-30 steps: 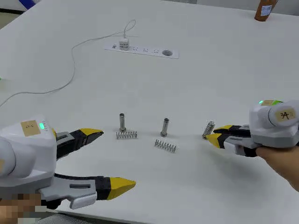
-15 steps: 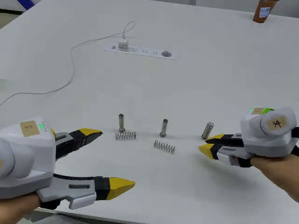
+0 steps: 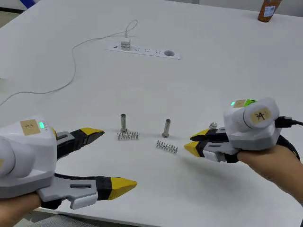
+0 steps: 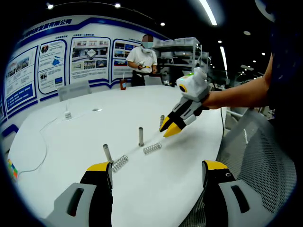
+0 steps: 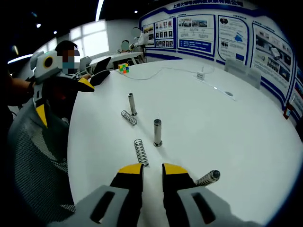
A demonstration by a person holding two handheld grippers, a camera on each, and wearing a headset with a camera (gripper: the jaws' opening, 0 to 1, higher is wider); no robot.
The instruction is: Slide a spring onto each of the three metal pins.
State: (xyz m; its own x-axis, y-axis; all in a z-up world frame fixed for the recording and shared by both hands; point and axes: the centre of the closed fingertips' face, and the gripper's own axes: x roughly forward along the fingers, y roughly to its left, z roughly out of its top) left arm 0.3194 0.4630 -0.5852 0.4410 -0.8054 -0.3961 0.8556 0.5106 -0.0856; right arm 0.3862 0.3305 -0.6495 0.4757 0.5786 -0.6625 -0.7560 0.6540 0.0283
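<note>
On the white table [image 3: 227, 71], three metal pins stand in a row. The right pin [image 5: 209, 178] has a spring wound around it, so that one looks done. It stands just beside the right gripper [image 5: 147, 171].

The middle pin [image 3: 167, 127] is bare. The middle spring [image 3: 167, 147] lies flat on the table near its foot. The left pin [image 3: 123, 122] is bare too, and the left spring [image 3: 128, 136] lies just beside it.

The right gripper is open only a little way, with a thin gap between its yellow tips. It has nothing in it. Its tips point at the middle spring and are close to it, but they do not touch it.

The left gripper [image 3: 111, 159] is open very wide and also has nothing in it. It hangs near the left spring, but apart from it.

So it looks like one pin out of three is finished, and two springs still need to go on. The middle spring is likely the next one to be picked up. It is thin and bendy, so it could roll or pop out of the tips.
</note>
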